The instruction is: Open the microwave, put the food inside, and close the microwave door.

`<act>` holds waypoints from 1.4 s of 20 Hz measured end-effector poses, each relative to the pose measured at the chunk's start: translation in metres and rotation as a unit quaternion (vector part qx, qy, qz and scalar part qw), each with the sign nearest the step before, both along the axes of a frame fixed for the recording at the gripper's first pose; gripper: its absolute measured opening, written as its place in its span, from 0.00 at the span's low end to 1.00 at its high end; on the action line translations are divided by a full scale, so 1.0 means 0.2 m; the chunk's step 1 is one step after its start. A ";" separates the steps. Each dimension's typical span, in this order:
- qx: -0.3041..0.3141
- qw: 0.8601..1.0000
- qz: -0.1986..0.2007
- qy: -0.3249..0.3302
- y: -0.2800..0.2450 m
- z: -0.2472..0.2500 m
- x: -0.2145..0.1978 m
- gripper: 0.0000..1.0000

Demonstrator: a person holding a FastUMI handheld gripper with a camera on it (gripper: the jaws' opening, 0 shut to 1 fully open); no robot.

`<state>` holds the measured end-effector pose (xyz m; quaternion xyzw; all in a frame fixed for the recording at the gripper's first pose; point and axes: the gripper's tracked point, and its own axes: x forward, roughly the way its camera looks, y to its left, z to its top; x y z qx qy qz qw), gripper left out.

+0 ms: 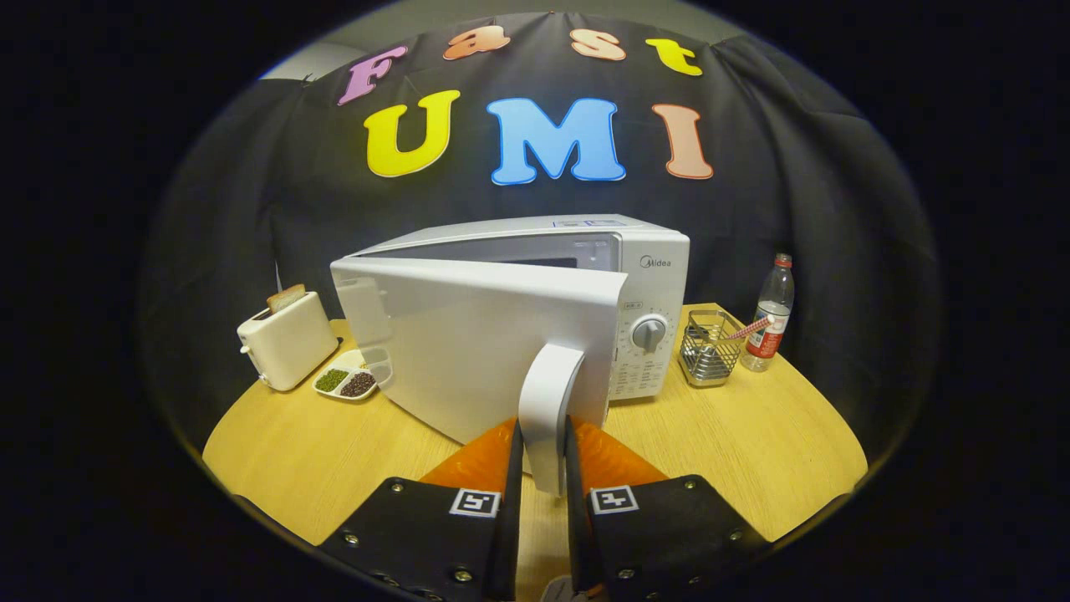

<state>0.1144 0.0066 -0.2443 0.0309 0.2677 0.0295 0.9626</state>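
Gripper view first, since it is my one camera: I have the gripper [544, 456] clamped on the door handle [547, 410], a finger pressing each side of that upright bar. The handle's long axis runs vertically, straight up out of the gap between the fingers, so my grip lies across it.

Beyond the handle, the microwave door [476, 343] stands partly swung out from the microwave [644, 267]. Its hinge sits on the far left edge, and the handle edge is the one nearest me. A dark slice of the cavity shows above the door's top edge. I judge the opening step is underway but unfinished, because the door does not look wide enough for loading.

The relation that matters is hinge to handle. With the hinge away to the left of my fingers, the pull must follow an arc toward me and leftward, not a straight line, or the fingers may slip off the handle.

For food, I see a divided dish [345, 383] left of the door on the table [752, 435], just beside a toaster [287, 339] holding bread. I cannot say for sure which item is meant.
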 end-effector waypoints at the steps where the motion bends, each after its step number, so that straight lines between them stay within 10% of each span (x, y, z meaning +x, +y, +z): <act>1: 0.004 1.000 -0.001 0.000 0.02 0.01 -0.04 0.25; 28: 0.010 0.999 0.046 0.005 0.90 0.00 -0.62 0.25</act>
